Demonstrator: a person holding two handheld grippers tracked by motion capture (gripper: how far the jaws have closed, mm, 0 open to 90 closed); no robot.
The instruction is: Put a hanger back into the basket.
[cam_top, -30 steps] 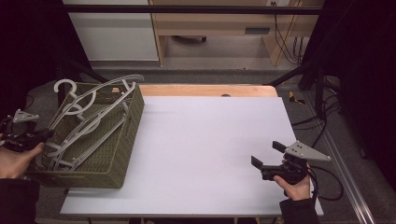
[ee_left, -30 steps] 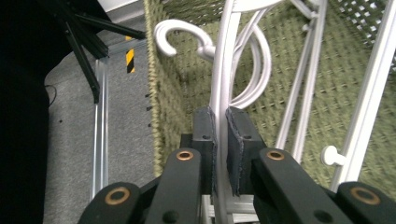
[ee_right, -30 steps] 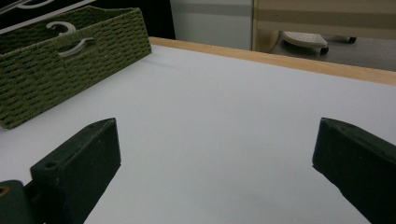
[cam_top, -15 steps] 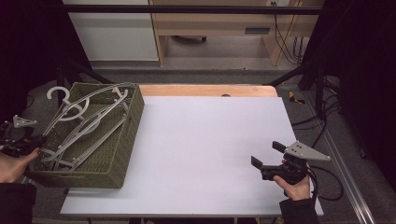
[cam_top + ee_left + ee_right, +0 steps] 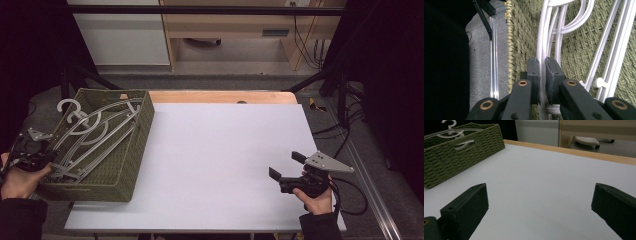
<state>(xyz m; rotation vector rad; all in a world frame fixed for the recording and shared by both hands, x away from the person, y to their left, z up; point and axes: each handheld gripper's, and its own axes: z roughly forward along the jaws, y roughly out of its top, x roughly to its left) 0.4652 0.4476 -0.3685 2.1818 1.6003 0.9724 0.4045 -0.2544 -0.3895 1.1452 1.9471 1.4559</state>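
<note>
Hangers in a basket at frame left; idle gripper at lower right.
Left gripper (image 5: pixel 541 75) is clamped narrow on a hanger (image 5: pixel 541 37) by the basket (image 5: pixel 132 150) wall; tangled hangers may snag and drag it on lifting. Right gripper (image 5: pixel 288 166) gapes wide over the table (image 5: pixel 220 150).

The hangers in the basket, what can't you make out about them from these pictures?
- Count: in the high view the hangers overlap in the basket, so their number is unclear.
- Grip: in the left gripper view the left tongs are nearly closed by a white bar; whether they pinch it is hidden by the pads.
- Hooks: cut off by the top edge there.
</note>
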